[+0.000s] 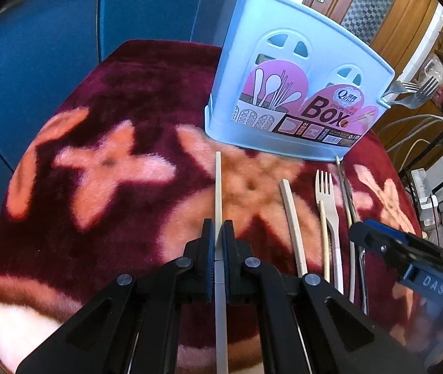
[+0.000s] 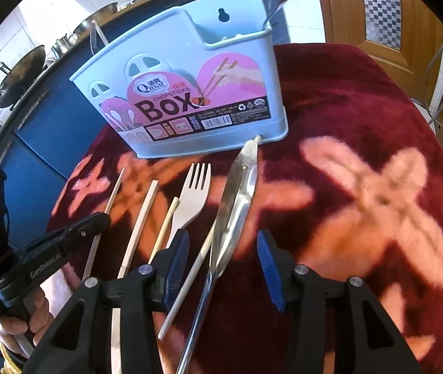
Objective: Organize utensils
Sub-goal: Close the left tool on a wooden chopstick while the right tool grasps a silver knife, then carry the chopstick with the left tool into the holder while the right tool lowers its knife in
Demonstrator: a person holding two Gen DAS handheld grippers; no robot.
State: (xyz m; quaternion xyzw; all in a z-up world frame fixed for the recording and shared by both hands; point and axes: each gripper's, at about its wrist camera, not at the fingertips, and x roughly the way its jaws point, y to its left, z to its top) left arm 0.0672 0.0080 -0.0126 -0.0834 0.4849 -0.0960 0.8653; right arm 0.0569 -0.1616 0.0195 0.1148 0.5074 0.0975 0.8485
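My left gripper [image 1: 218, 229] is shut on a pale chopstick [image 1: 218, 184] whose tip points toward the light blue chopsticks box [image 1: 299, 71]. The same box [image 2: 190, 71] stands upright on the dark red flowered blanket [image 2: 346, 109]. On the blanket lie another chopstick [image 2: 142, 218], a thin stick [image 2: 167, 221], a pale plastic fork [image 2: 192, 193] and metal tongs [image 2: 237, 199]. My right gripper [image 2: 221, 265] is open above the tongs' lower end and a pale stick [image 2: 190, 280]; its pads touch neither. The left gripper [image 2: 99, 219] shows at the left of the right wrist view, in a hand [image 2: 18, 321].
Metal forks [image 1: 408, 92] stick out of the box's right end. A blue cabinet [image 1: 50, 46] stands behind the blanket. Woks [image 2: 21, 74] sit on the counter beyond. A wooden door [image 2: 387, 15] and cables [image 1: 418, 127] are off to the right.
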